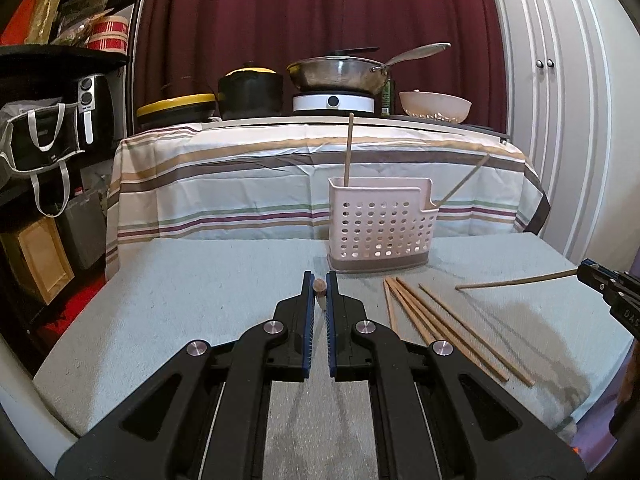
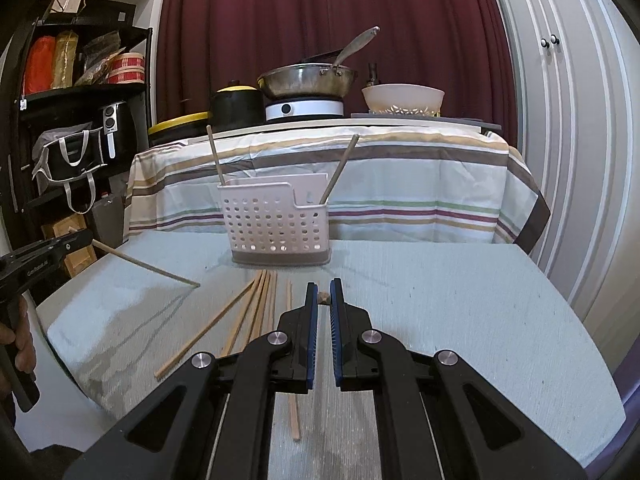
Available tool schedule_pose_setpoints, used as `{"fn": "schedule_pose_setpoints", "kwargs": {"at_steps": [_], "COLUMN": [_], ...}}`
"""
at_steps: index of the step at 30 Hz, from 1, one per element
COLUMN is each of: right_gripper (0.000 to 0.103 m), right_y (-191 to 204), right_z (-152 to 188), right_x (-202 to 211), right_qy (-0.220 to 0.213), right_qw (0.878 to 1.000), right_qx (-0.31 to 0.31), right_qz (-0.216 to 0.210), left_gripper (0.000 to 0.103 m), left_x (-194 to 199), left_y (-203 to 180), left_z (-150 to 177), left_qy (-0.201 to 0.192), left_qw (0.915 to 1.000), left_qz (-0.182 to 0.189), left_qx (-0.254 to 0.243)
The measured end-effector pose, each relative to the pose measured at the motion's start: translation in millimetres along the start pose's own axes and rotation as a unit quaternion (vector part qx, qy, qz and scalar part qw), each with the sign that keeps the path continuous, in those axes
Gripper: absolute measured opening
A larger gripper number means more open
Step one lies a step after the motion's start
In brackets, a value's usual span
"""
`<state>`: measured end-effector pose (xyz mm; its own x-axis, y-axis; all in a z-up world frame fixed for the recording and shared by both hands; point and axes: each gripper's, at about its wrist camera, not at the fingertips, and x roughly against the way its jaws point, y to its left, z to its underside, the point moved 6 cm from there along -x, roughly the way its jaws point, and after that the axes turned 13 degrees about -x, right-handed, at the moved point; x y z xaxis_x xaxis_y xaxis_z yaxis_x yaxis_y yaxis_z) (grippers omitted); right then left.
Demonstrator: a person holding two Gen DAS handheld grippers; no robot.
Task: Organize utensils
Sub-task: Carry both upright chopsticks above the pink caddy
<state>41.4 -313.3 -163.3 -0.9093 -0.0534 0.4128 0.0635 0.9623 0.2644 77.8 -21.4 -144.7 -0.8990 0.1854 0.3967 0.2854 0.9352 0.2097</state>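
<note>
Each hand is gripping 1 thin wooden chopstick: the left gripper (image 1: 320,290) is clamping one (image 2: 146,266) by its thick end, and the right gripper (image 2: 324,298) is clamping the other (image 1: 516,281) likewise. Both should be tipping tip-down over the pale perforated plastic utensil caddy (image 1: 380,226) before letting go. It is holding 2 chopsticks (image 1: 349,148) already; about 6 loose chopsticks (image 1: 440,328) are lying on the grey cloth-covered table (image 1: 200,300).
</note>
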Motion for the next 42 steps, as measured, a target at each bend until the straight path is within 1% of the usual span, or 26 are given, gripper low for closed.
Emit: {"fn": "schedule_pose_setpoints", "kwargs": {"at_steps": [6,14,20,28,34,42], "right_gripper": [0.007,0.007,0.007,0.007,0.007,0.007], "right_y": [6,14,18,22,23,24], "right_z": [-20,-52,-75,-93,-102,-114], "right_x": [-11,-34,-49,-69,-80,-77], "right_qy": [-0.010,-0.021,-0.032,-0.046,-0.047,-0.051], "right_qw": [1.000,0.999,0.999,0.998,0.998,0.998], "right_qx": [0.008,0.019,0.023,0.026,0.026,0.019], "right_qz": [-0.003,-0.015,-0.021,-0.026,-0.030,-0.036], "left_gripper": [0.006,0.006,0.006,0.006,0.006,0.006], "left_x": [-10,-32,-48,-64,-77,-81], "left_y": [8,13,15,18,20,25], "left_z": [-16,-45,-61,-74,-82,-96], "left_qy": [0.001,-0.001,-0.004,-0.010,-0.014,-0.020], "left_qw": [1.0000,0.9999,0.9997,0.9995,0.9994,0.9992], "left_qz": [0.005,0.011,0.014,0.015,0.021,0.035], "left_qx": [0.004,-0.009,-0.020,-0.026,-0.024,-0.010]}}
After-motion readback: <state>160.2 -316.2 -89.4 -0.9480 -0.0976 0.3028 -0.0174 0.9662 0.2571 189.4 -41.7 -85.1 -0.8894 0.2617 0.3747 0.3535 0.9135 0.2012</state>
